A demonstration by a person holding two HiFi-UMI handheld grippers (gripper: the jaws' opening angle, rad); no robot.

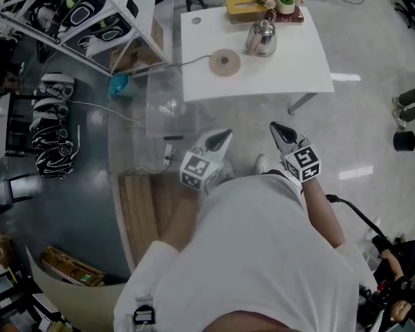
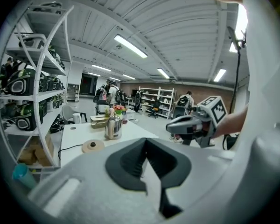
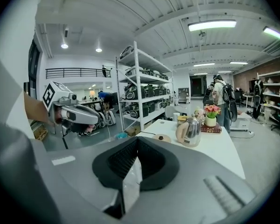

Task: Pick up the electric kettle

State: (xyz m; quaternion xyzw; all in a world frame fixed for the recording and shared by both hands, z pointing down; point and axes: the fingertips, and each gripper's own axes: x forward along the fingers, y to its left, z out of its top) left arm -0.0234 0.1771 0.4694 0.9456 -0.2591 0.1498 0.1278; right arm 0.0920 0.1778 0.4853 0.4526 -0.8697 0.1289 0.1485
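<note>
— Your white shirt (image 1: 263,254) sat closest. How were the jaws beyond it?
— Your left gripper (image 1: 223,137) had its jaws pressed together on nothing, and your right gripper (image 1: 277,128) was the same.
— And the electric kettle (image 1: 261,38)?
— It stood upright on the white tabletop (image 1: 283,75), near a round disc (image 1: 225,62), well apart from both of your grippers.

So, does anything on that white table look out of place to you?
Only mildly: the electric kettle stands off its round base, which lies beside it on the white table, its cord trailing over the edge. Nothing looks spilled or broken.
</note>
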